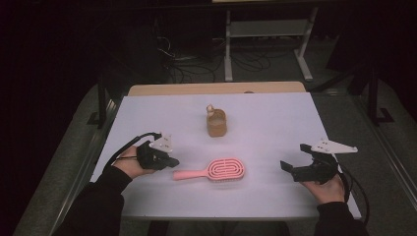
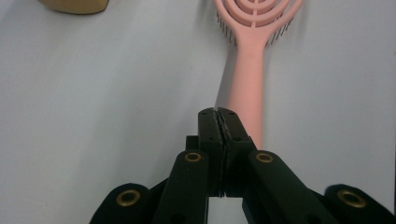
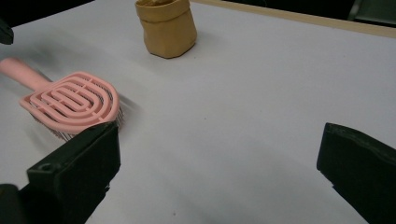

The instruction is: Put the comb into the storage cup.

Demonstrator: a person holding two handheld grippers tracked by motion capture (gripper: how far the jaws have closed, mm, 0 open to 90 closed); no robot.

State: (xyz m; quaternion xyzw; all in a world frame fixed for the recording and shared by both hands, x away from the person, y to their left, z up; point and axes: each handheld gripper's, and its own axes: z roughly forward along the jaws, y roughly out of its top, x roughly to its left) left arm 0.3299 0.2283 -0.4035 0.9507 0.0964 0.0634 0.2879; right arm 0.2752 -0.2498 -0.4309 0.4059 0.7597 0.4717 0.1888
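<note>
A pink hairbrush [image 1: 216,170] lies bristles down on the white table [image 1: 275,123], its handle pointing left. My left gripper [image 1: 173,162] is shut on nothing, its tips just short of the handle's end. In the left gripper view the closed jaws [image 2: 217,113] sit a little to the left of the handle [image 2: 246,88]. My right gripper [image 1: 296,157] is wide open, off to the right of the brush. In the right gripper view the brush head [image 3: 70,100] lies beyond the gripper's [image 3: 219,144] left fingertip [image 3: 79,161].
A small tan pouch-like container [image 1: 216,123] stands upright behind the brush, mid-table, also near the top of the right gripper view [image 3: 167,28]. A wooden strip [image 1: 216,88] edges the table's far side. Cables and a white stand [image 1: 265,29] lie on the dark floor beyond.
</note>
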